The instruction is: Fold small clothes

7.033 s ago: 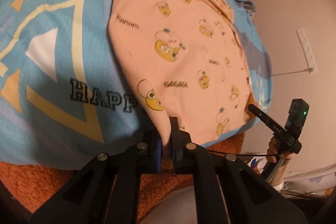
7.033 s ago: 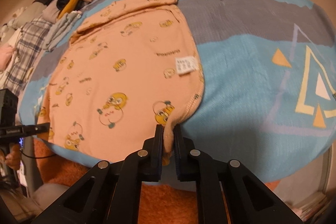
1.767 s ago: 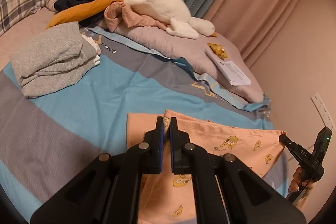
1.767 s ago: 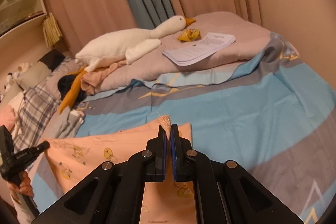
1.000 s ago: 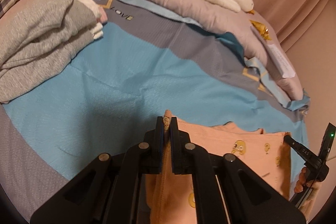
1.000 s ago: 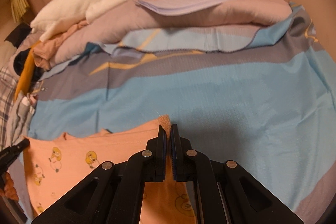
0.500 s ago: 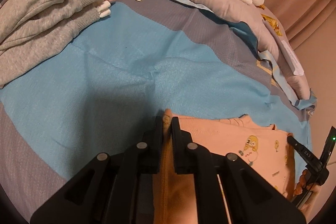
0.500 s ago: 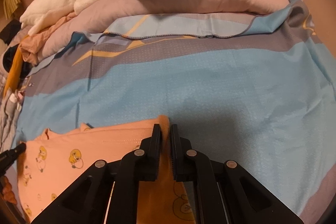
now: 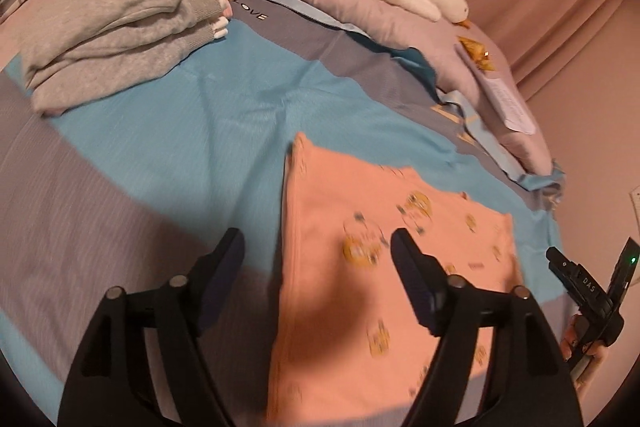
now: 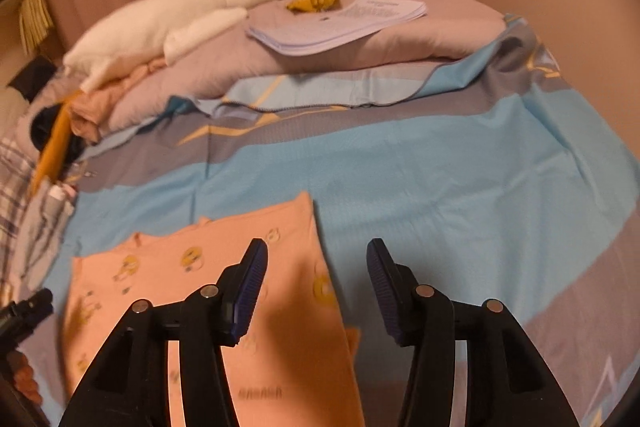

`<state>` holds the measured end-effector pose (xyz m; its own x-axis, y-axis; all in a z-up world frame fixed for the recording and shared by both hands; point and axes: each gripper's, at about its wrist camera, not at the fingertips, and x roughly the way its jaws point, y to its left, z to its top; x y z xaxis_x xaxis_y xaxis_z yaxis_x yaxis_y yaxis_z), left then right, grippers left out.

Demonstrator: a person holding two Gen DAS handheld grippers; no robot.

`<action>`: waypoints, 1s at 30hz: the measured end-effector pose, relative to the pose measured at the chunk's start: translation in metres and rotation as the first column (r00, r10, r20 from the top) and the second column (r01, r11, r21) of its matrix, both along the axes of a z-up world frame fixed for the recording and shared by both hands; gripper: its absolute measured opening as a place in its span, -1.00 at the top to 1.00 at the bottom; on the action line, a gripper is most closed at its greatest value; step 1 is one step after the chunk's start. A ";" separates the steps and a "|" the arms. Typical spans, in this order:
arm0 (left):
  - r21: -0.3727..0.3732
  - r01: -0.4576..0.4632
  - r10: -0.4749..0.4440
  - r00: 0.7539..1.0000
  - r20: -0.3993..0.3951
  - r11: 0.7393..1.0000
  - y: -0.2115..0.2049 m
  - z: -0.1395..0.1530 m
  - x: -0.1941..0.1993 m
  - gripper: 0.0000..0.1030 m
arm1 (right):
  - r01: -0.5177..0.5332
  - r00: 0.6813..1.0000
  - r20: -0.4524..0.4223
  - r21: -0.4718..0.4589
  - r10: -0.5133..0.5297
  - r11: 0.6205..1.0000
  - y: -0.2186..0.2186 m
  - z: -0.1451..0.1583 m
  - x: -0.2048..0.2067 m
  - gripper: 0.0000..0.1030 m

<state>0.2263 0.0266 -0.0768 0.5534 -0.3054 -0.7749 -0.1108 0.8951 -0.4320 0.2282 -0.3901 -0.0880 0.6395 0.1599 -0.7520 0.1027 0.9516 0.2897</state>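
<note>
Now I see both jaws opening: my left hand-held gripper (image 9: 316, 251) and right hand-held gripper (image 10: 316, 263) each stand apart above the peach shirt (image 9: 360, 291), pinching nothing. It lies folded flat on the blue-and-grey bedspread (image 9: 180, 123), its far corners free. Grey folded clothes (image 9: 108, 27) sit well apart.
</note>
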 end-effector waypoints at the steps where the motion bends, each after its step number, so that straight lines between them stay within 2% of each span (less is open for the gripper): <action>1: -0.010 0.004 -0.004 1.000 0.001 1.000 0.001 0.000 -0.009 -0.51 | 0.007 1.000 0.007 0.028 -0.007 1.000 -0.005 0.001 -0.012 -0.21; 3: -0.023 0.009 -0.009 1.000 -0.002 1.000 0.002 0.000 -0.024 -0.51 | 0.017 1.000 0.012 0.078 -0.018 0.997 -0.010 -0.002 -0.028 -0.37; 6: -0.031 -0.008 0.008 1.000 -0.009 0.999 0.003 -0.004 -0.045 -0.51 | 0.033 0.999 -0.001 0.136 -0.033 0.990 -0.017 -0.013 -0.051 -0.37; 14: -0.062 0.002 -0.005 0.999 -0.043 0.998 -0.004 -0.025 -0.079 -0.48 | 0.059 0.997 -0.065 0.214 -0.047 0.975 -0.017 -0.045 -0.092 -0.37; 18: -0.149 0.026 -0.039 0.996 -0.081 0.988 -0.006 -0.040 -0.084 -0.42 | 0.041 0.996 -0.083 0.266 -0.020 0.963 -0.009 -0.056 -0.097 -0.37; 20: -0.147 0.021 -0.034 0.995 -0.090 0.989 -0.009 -0.044 -0.086 -0.36 | 0.038 0.996 -0.089 0.301 -0.012 0.953 -0.007 -0.062 -0.100 -0.37; 28: -0.210 -0.002 -0.012 0.998 -0.063 0.978 -0.022 -0.054 -0.070 -0.19 | 0.040 0.997 -0.078 0.410 -0.009 0.911 0.003 -0.079 -0.082 -0.08; 29: -0.214 -0.007 -0.005 0.998 -0.059 0.977 -0.023 -0.054 -0.067 -0.13 | 0.041 0.997 -0.075 0.420 -0.010 0.907 0.002 -0.080 -0.080 -0.05; 30: -0.224 -0.019 0.006 0.998 -0.057 0.974 -0.024 -0.055 -0.064 -0.02 | 0.040 0.997 -0.071 0.434 -0.010 0.900 0.003 -0.082 -0.077 0.06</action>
